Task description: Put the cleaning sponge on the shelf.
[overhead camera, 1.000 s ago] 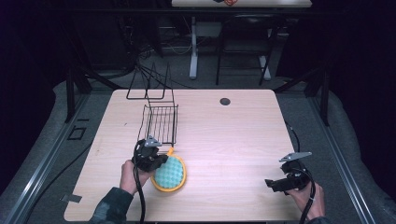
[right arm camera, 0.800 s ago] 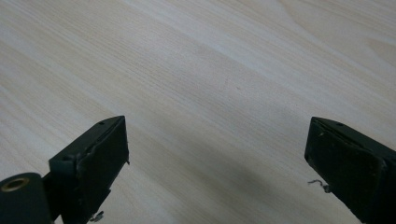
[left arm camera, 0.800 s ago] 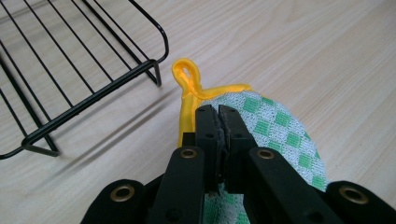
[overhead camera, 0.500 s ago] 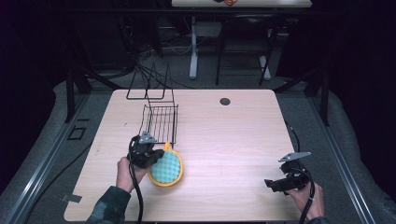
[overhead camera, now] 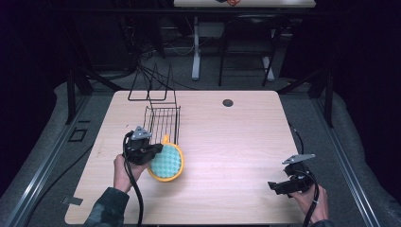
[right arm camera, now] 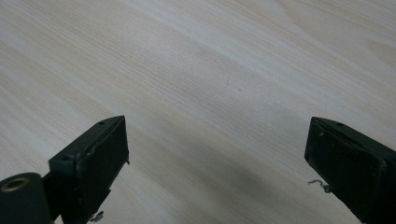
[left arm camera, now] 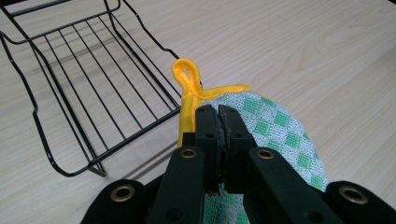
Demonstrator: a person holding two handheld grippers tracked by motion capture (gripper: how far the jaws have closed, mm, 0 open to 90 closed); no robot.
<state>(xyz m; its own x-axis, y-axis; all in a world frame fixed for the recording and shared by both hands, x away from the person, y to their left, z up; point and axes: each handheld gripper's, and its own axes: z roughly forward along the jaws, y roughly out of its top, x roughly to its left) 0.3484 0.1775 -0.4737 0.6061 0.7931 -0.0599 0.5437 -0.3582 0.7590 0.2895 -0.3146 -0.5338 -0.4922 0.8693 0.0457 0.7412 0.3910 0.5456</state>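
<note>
A round pot holder [overhead camera: 167, 163], green-and-white checked with a yellow rim and a yellow loop [left arm camera: 187, 77], hangs tilted just above the table beside a black wire basket [overhead camera: 163, 124]. My left gripper [overhead camera: 156, 150] is shut on the pot holder's left edge. In the left gripper view the jaws [left arm camera: 218, 114] pinch the checked cloth [left arm camera: 280, 130] next to the loop, with the wire basket [left arm camera: 84, 93] right behind it. At the table's front right, my right gripper [overhead camera: 274, 186] rests low, pointing left. Its jaws [right arm camera: 217, 144] are open over bare wood.
A second black wire frame [overhead camera: 151, 90] stands behind the basket at the table's far left edge. A small dark round cap [overhead camera: 228, 102] sits near the far edge. The wooden table [overhead camera: 236, 142] ends close to my right hand.
My left gripper has risen and shifted a little left and toward the wire basket, lifting the pot holder's edge with it. The right gripper has stayed put.
</note>
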